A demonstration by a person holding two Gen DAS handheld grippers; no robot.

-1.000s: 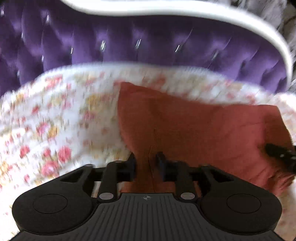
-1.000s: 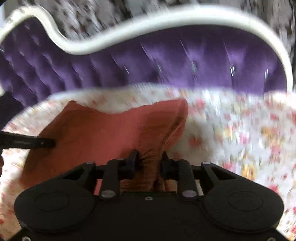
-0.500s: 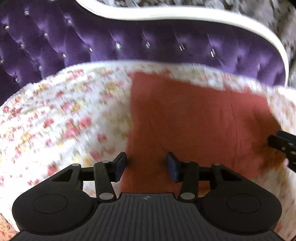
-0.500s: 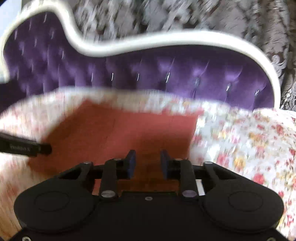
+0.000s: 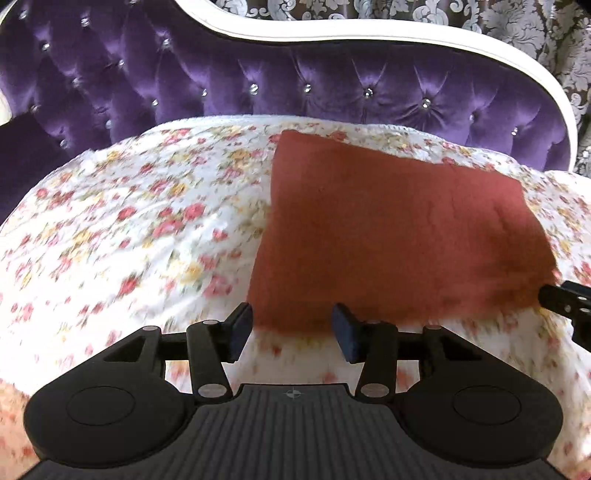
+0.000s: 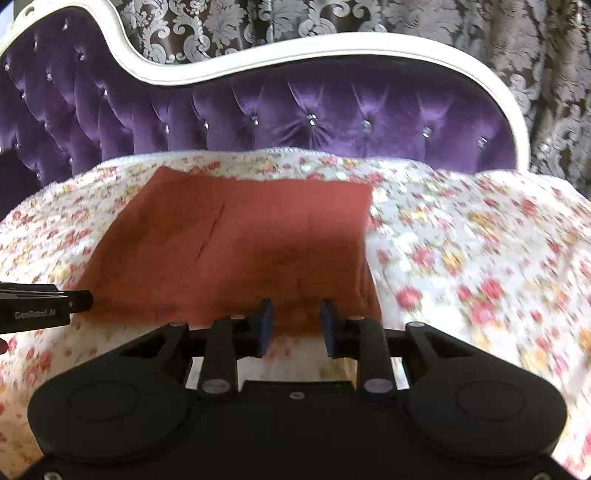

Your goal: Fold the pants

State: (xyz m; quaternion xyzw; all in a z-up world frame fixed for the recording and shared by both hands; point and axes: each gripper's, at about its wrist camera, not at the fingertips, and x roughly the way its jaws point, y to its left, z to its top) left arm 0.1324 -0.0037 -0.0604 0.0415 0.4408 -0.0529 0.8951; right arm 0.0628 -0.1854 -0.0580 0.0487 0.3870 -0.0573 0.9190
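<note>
The rust-red pants [image 5: 399, 236] lie folded into a flat rectangle on the floral bedspread [image 5: 129, 229]; they also show in the right wrist view [image 6: 236, 247]. My left gripper [image 5: 291, 328] is open and empty, just short of the fold's near left corner. My right gripper [image 6: 295, 323] is open and empty at the fold's near right corner, its jaws apart over the near edge. Each gripper's tip shows at the edge of the other's view: the right one [image 5: 565, 301] and the left one [image 6: 44, 304].
A purple tufted headboard [image 5: 295, 88] with a white curved frame [image 6: 295, 44] rises behind the bed. Patterned curtain [image 6: 480, 33] hangs beyond it. The bedspread [image 6: 480, 251] stretches to both sides of the pants.
Both grippers were shut on the pants' near edge a second ago; they have opened, let go and drawn back. The pants now lie flat.
</note>
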